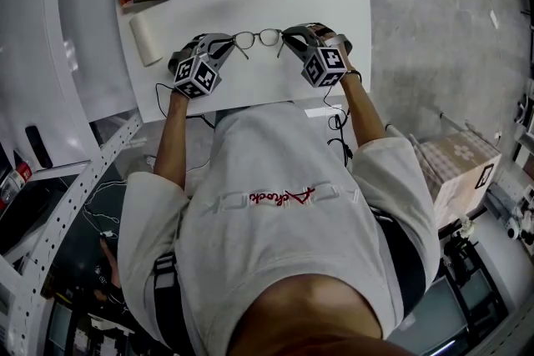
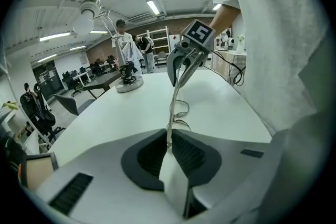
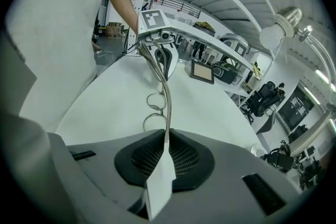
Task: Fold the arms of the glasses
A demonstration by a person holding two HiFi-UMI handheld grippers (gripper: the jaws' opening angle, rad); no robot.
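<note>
White shirt [image 1: 284,204], left hand-held gripper [image 2: 168,147] clamped on glasses [image 1: 259,37], right hand-held gripper [image 3: 167,140] clamped on opposite end

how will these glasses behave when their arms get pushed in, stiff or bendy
The glasses have thin wire arms, so they are probably light and springy rather than rigid. The left gripper and right gripper each pinch a narrow arm, so it might twist or slip. The slim frame looks easy to bend; gentle pushes seem wise.
</note>
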